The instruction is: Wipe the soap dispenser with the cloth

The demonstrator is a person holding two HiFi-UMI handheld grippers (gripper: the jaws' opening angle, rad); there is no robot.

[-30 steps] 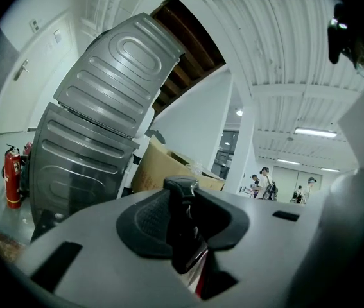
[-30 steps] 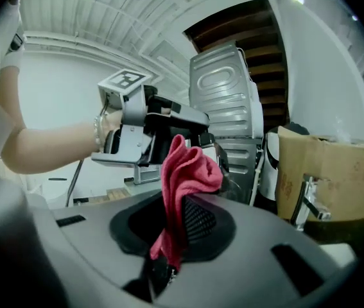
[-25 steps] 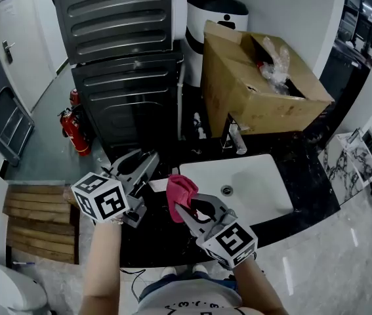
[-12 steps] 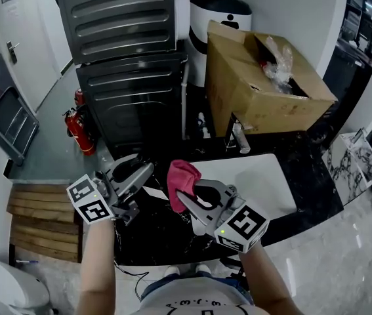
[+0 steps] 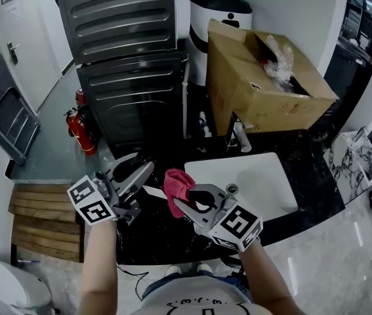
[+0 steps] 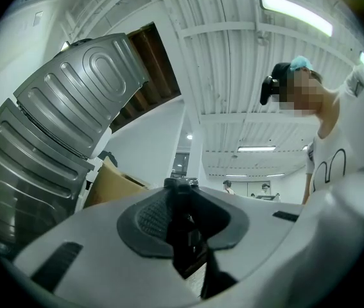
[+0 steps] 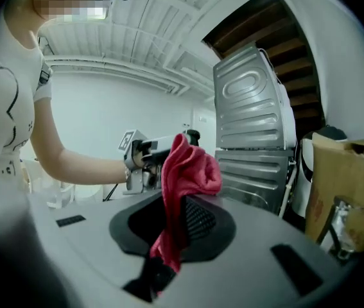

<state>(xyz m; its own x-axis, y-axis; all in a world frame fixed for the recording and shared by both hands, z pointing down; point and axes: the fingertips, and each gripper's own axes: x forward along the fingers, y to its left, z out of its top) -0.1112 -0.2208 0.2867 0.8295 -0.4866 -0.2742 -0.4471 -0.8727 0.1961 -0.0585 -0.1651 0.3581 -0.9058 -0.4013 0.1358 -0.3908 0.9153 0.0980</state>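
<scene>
Pink cloth clamped in right gripper; left gripper pinches soap dispenser; bring together, rub all sides, hold steady.

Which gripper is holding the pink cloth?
The right gripper, at the head view's right: the pink cloth is pinched between its jaws. The left gripper grips a dark thing instead, no cloth.

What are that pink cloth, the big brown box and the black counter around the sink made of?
Pink cloth, clamped in the right gripper: soft matt fabric, maybe microfibre; it folds and droops.
Box: brown cardboard, dull, with bent flaps.
Counter: probably polished stone; black and glossy, though the look leaves it open.
</scene>
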